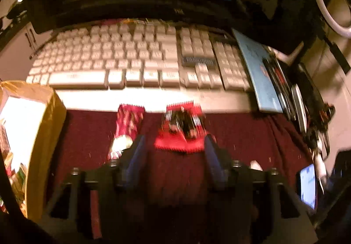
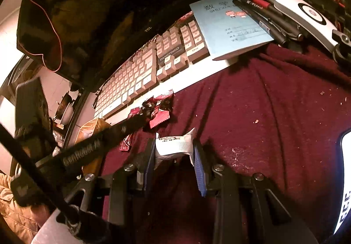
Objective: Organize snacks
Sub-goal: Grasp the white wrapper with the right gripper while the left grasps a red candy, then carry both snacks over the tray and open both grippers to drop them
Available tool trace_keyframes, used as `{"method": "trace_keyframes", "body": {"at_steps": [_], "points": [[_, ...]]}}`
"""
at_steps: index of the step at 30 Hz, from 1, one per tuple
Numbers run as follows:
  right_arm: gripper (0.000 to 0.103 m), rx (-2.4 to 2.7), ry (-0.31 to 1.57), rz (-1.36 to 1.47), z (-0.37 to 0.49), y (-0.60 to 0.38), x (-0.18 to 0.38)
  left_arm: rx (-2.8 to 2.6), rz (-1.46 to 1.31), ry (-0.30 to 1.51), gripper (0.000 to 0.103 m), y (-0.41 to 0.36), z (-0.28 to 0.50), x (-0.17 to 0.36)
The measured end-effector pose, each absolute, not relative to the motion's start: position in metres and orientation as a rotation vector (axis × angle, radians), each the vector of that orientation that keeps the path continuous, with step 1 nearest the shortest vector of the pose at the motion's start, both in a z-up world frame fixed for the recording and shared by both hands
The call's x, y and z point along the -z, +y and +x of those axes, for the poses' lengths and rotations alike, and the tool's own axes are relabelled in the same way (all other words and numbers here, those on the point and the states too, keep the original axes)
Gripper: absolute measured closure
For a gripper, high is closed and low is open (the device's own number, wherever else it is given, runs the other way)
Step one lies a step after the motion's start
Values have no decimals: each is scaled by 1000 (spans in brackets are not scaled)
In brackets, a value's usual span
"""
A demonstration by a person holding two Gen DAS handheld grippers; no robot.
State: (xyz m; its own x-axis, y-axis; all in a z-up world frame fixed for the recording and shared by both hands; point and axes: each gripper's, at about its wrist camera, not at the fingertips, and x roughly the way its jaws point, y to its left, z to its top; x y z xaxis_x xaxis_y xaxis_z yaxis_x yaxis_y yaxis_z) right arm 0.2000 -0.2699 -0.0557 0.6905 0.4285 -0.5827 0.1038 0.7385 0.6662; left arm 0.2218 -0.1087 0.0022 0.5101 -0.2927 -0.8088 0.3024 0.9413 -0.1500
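Clearly the main risk sits with the left tool [image 1: 174,145]: its jaws stand apart with nothing between them, hovering just short of the red snack packet [image 1: 181,129] that lies on the maroon cloth [image 1: 252,134] near the front edge of the keyboard [image 1: 122,57]. Because the view is blurred and the packet is flat and slick, a closing pinch could skate over the wrapper or catch the cloth instead. A darker red packet [image 1: 128,125] lies just beside the left finger and could be nudged or grabbed by mistake. Meanwhile the right tool [image 2: 174,152] is clenched on a white packet [image 2: 175,145], held only by its middle, so any tilt might let it slip. The open box [image 1: 33,134] at the left looks like the destination, and its wall could snag a packet.
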Motion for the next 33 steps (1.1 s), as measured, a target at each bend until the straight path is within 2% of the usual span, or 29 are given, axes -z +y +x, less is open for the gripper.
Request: {"method": "trace_keyframes", "body": {"at_steps": [4, 5, 6, 7, 11, 16, 25, 33], "points": [[70, -192, 811, 748, 201, -273, 59, 373, -47, 1019, 45, -116, 242, 1], [70, -191, 811, 748, 201, -273, 58, 369, -53, 1026, 48, -120, 248, 3], [70, -191, 810, 748, 201, -273, 58, 368, -42, 1038, 54, -123, 253, 7], [70, -191, 807, 748, 201, -274, 57, 359, -31, 1062, 70, -124, 255, 13], [70, -193, 813, 746, 200, -274, 57, 339, -136, 1080, 79, -113, 256, 19], [70, -198, 811, 725, 201, -270, 55, 331, -141, 1048, 81, -102, 237, 18], [71, -330, 791, 623, 202, -243, 42, 344, -282, 904, 81, -36, 141, -25], [71, -537, 757, 511, 190, -179, 17, 157, -453, 763, 81, 79, 88, -60]]}}
